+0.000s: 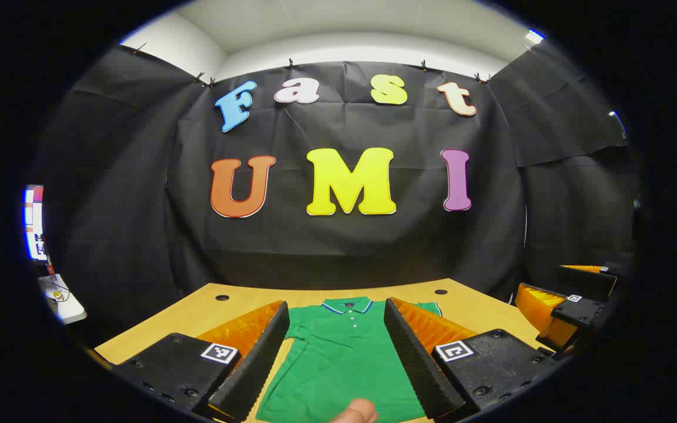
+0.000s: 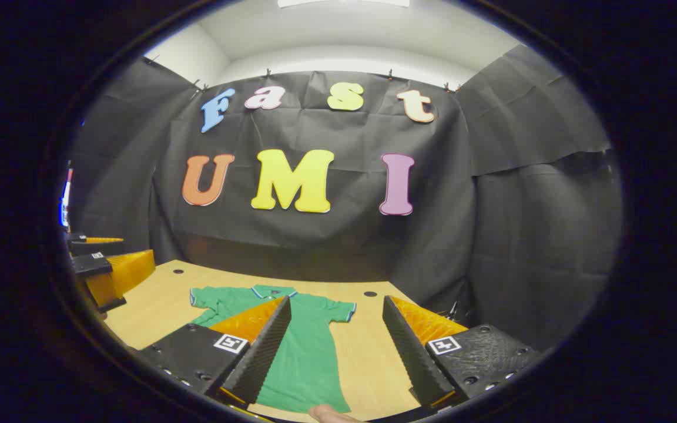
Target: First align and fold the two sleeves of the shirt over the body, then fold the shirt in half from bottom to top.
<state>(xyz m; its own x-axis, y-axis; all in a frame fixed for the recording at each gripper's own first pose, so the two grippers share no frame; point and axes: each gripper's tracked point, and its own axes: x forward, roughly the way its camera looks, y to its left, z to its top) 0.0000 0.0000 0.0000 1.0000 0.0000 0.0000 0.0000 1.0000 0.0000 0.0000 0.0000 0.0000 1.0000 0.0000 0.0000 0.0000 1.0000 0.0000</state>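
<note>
On the table (image 1: 197, 311), a green shirt (image 1: 344, 364) lying flat. Above it, left gripper (image 1: 336, 329) and right gripper (image 2: 336, 326), both wide open, holding nothing.

Black cloth wall (image 1: 338, 247) behind a light wooden table (image 2: 368, 358); white ceiling (image 2: 338, 35) above.

green polo shirt (image 1: 344, 358) flat, unfolded, collar far, both sleeves spread, on table (image 1: 197, 311)
</note>
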